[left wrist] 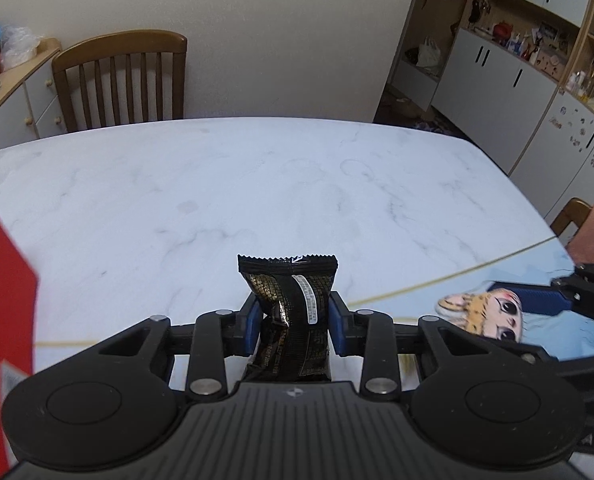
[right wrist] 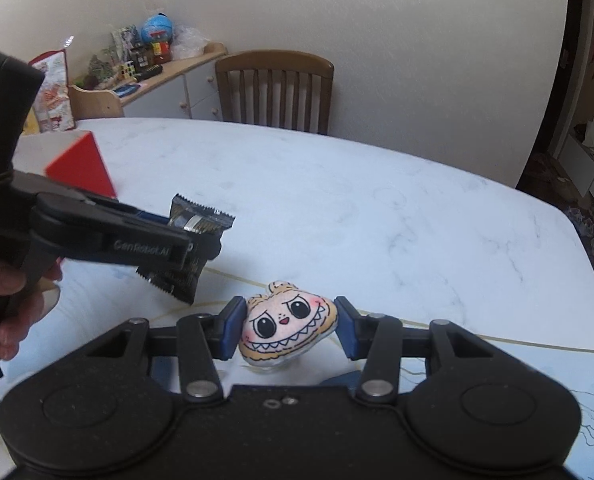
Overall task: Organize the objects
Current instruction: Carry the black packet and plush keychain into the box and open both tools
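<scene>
My left gripper (left wrist: 293,320) is shut on a black and gold snack packet (left wrist: 293,304) and holds it upright above the white marble table (left wrist: 217,184). The same packet (right wrist: 195,220) and left gripper (right wrist: 201,240) show at the left of the right wrist view. My right gripper (right wrist: 289,326) is shut on a small plush face toy (right wrist: 287,328) with big eyes and jagged teeth, held just above the table (right wrist: 337,200). The toy (left wrist: 481,312) also shows at the right of the left wrist view, in the right gripper's blue pads (left wrist: 537,298).
A red box (right wrist: 81,168) stands on the table at the left, and shows at the left edge of the left wrist view (left wrist: 1,288). A wooden chair (right wrist: 275,90) stands behind the table. A light blue mat (right wrist: 537,368) lies under the grippers. A sideboard (right wrist: 169,80) holds several items.
</scene>
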### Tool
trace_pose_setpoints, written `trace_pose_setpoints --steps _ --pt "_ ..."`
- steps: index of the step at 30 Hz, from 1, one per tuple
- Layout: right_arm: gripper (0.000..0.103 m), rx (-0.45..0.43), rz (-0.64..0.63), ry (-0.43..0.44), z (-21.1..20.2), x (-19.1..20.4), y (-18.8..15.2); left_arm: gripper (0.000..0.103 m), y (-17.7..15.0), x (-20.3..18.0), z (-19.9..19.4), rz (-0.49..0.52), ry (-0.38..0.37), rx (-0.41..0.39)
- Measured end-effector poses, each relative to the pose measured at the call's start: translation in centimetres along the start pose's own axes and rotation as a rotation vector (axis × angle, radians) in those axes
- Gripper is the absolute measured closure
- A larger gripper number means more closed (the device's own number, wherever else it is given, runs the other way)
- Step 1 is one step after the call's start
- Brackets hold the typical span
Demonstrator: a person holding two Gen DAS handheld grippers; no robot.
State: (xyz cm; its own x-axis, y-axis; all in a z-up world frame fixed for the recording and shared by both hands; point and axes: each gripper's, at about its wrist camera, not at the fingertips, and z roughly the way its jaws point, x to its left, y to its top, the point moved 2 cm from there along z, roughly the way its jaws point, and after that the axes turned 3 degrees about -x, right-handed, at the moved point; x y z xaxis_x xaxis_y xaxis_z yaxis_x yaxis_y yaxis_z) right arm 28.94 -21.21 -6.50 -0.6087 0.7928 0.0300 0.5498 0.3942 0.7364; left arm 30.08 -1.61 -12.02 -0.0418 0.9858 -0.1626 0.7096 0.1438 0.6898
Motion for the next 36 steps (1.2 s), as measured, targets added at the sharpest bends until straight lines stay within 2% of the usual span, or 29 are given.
trace_pose_setpoints --steps 8,17,30,36 --pt "0.057 -0.026 -0.023 0.010 -2.7 4.2 1.2 0.070 -1.1 1.5 -5.6 -0.004 -0.024 -0.012" --pt "0.056 -0.060 -0.059 0.034 -4.7 9.8 2.8 0.070 -1.9 5.3 -11.5 -0.013 -0.019 -0.033" --pt "0.056 -0.086 -0.135 0.095 -4.4 19.2 5.3 0.070 -3.9 14.0 -18.1 -0.049 0.021 -0.058" --pt "0.056 -0.077 -0.158 0.137 -2.8 23.4 6.2 0.070 -5.1 18.7 -19.9 -0.084 0.074 -0.059"
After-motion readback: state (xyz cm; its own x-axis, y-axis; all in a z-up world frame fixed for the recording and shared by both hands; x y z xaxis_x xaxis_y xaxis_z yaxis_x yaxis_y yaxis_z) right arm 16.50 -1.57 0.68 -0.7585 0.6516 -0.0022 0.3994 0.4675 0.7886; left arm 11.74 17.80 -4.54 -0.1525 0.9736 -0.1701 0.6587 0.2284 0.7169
